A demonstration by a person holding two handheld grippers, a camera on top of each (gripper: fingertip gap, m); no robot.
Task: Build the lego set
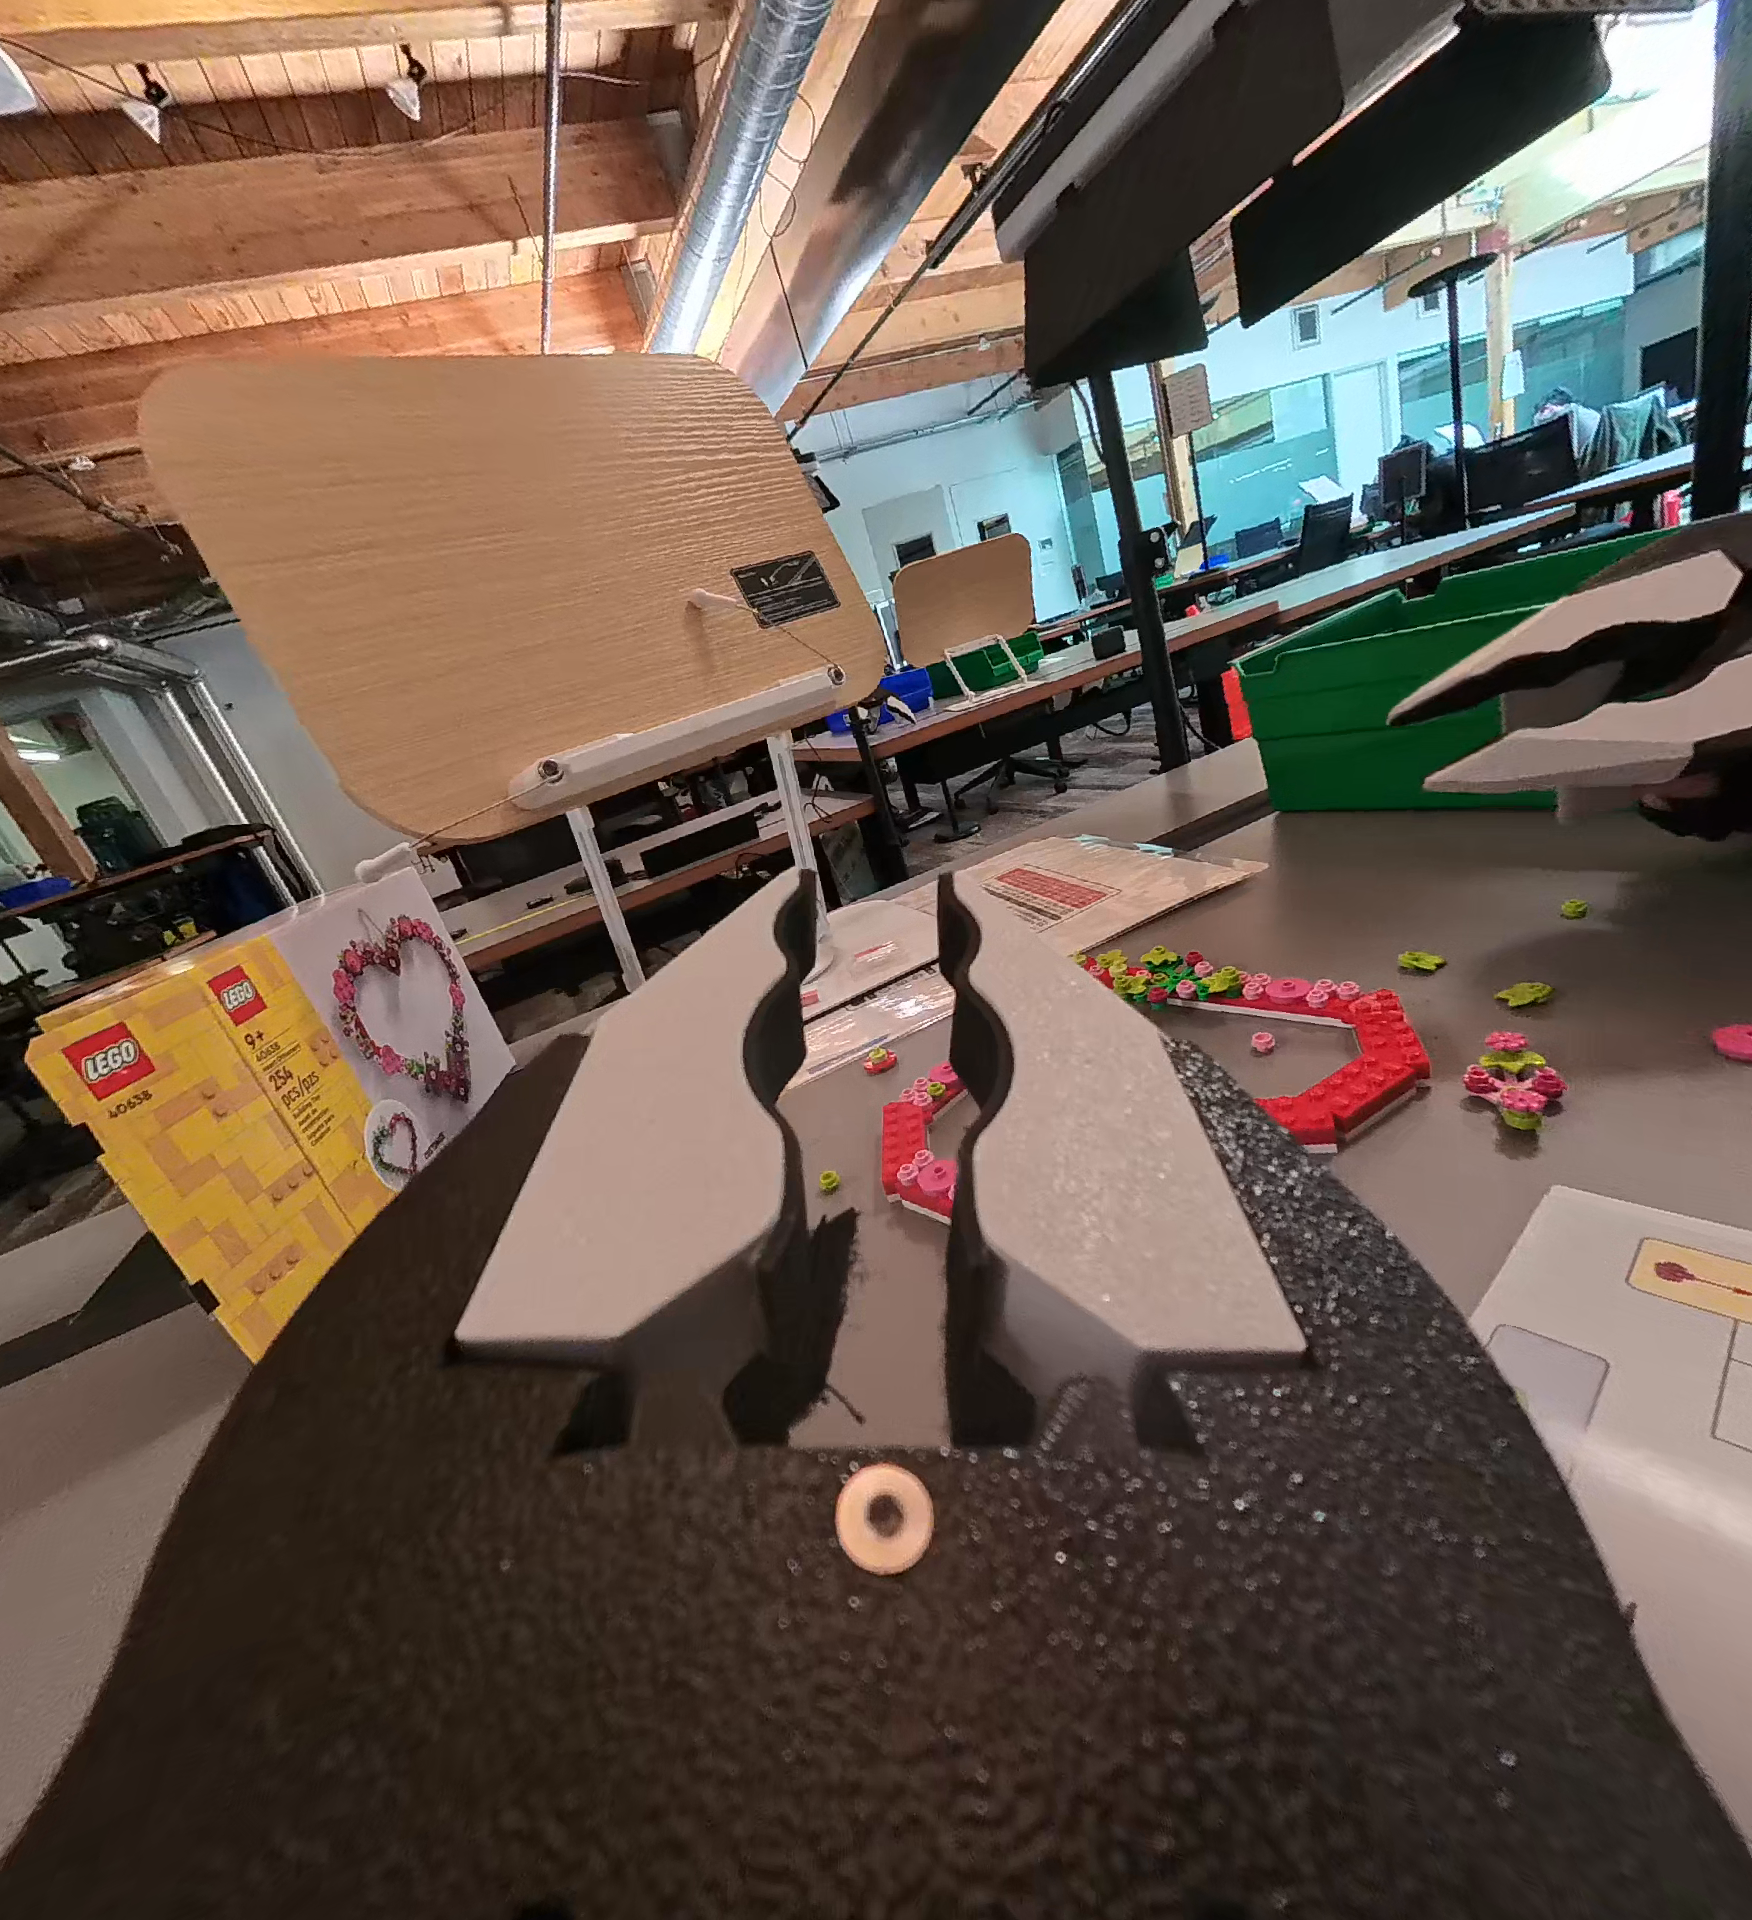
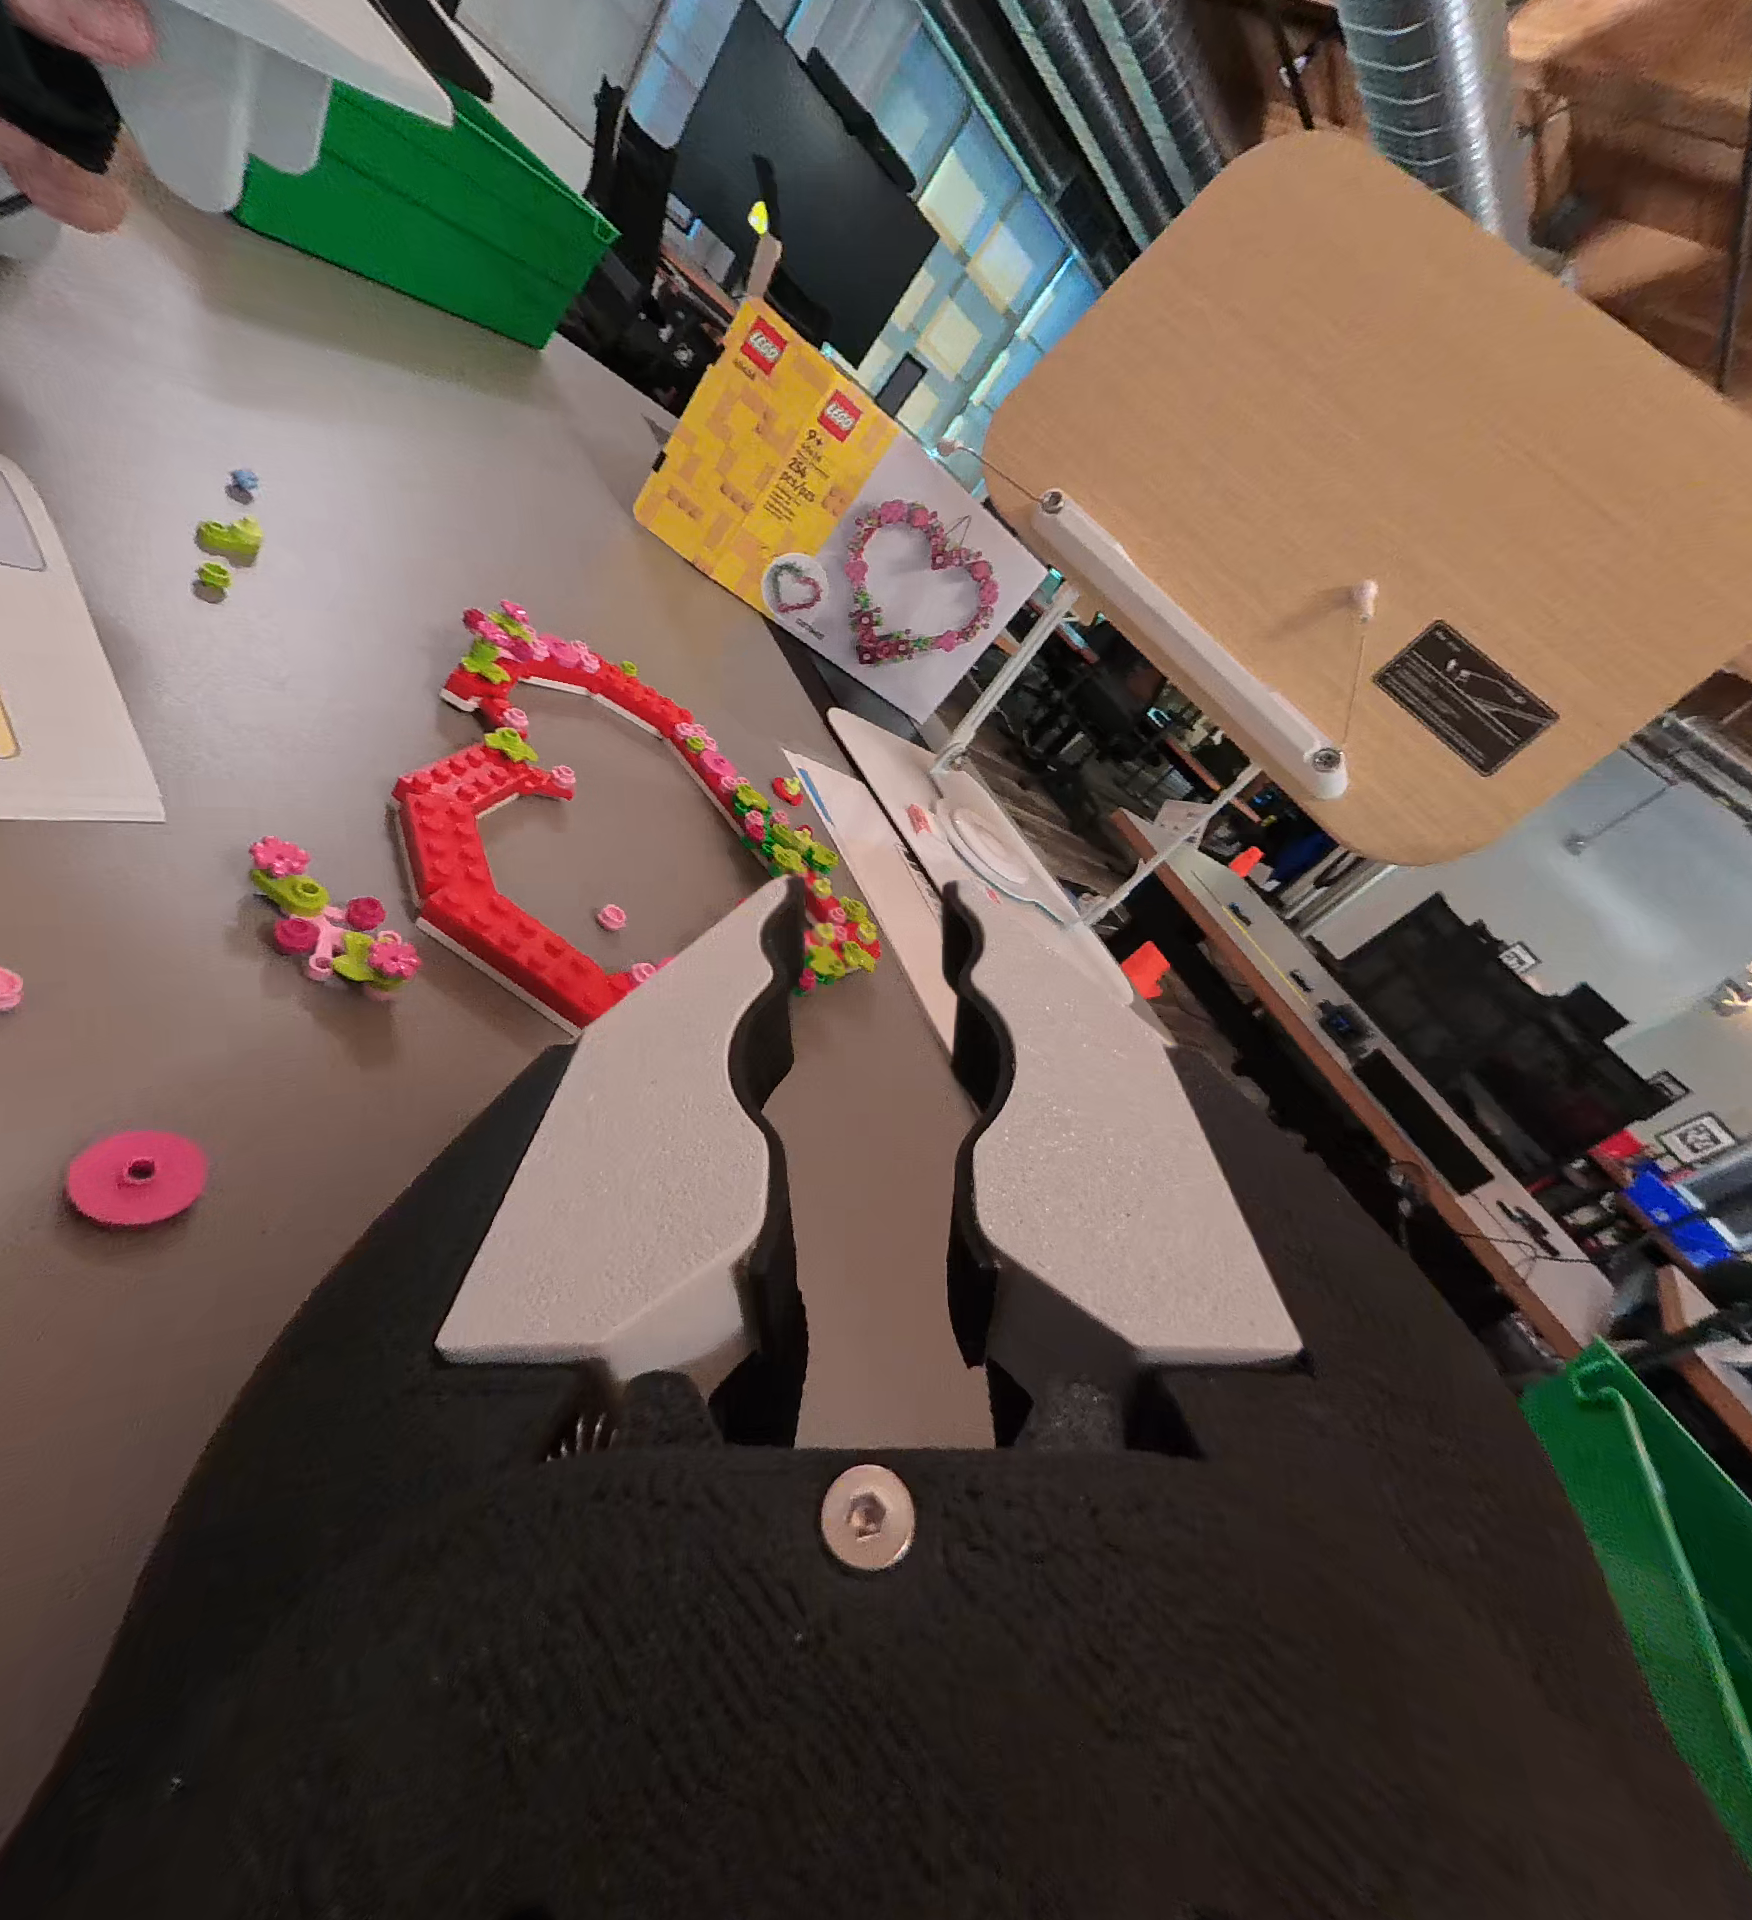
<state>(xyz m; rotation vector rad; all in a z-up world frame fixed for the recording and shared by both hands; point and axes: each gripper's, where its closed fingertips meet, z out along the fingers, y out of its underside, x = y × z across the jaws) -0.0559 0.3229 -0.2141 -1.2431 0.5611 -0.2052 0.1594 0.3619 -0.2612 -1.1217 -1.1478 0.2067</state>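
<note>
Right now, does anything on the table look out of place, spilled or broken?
Nothing looks damaged. The red heart frame lies flat, only partly decorated. Loose pieces lie scattered around it: a pink disc, a flower cluster, green bits. That fits a build in progress. Both grippers are empty.

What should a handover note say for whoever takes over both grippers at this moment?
Left gripper: open, empty, above the table.
Right gripper: open, empty, over the heart's near end.
Red heart frame lies flat on the grey table, flowers on its far side, red studs bare on the near side.
Loose: flower cluster, dark pink disc, lime pieces.
Instruction booklet lies open.
Left: finish decorating.
</note>
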